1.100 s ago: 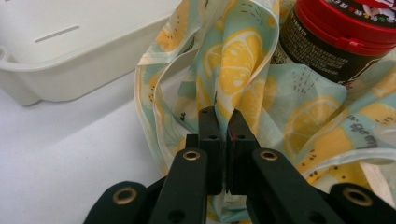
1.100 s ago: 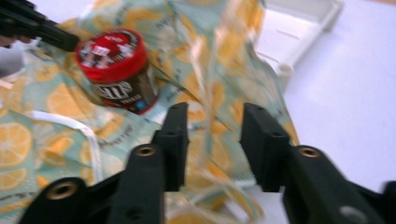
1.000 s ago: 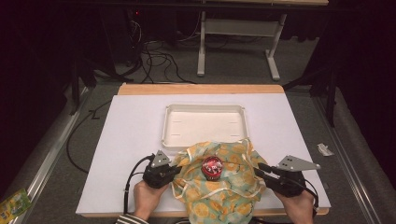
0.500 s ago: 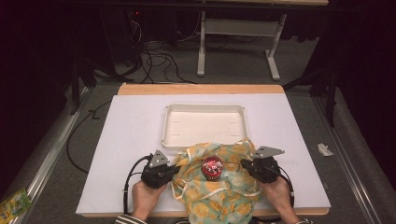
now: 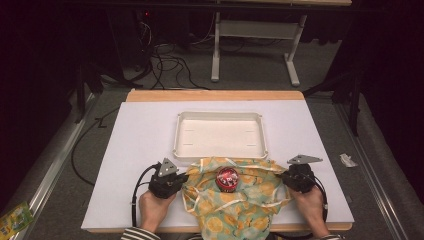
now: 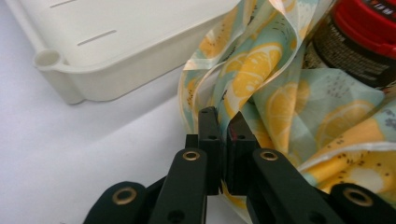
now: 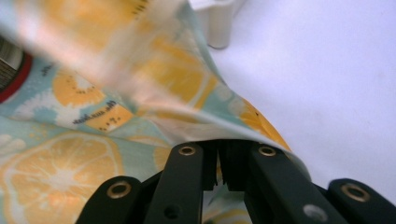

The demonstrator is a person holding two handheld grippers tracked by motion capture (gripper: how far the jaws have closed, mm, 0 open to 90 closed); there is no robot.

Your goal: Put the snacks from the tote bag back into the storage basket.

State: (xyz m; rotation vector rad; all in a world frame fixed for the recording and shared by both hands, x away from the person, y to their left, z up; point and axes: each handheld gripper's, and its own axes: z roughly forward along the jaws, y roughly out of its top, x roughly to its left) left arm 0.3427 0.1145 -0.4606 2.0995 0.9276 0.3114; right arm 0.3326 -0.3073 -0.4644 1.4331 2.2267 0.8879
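White table top [image 5: 140, 150] is carrying everything, with the cream tray [image 5: 220, 135] lying just behind the lemon-print bag [image 5: 240, 205]. Left gripper [image 5: 181, 178] and right gripper [image 5: 285, 178] are each pinching a side edge of the cloth, probably spreading its mouth around the red-lidded jar [image 5: 227, 179]. Folds are hiding the jar's base.

At lower left of the high view, the black two-jaw left gripper [image 5: 181, 179] carries a grey three-cornered plate and a looping black cable; the matching right gripper [image 5: 285, 176] sits lower right. Brass-ringed screw holes dot the arms. A striped sleeve cuff [image 5: 137, 233] shows.
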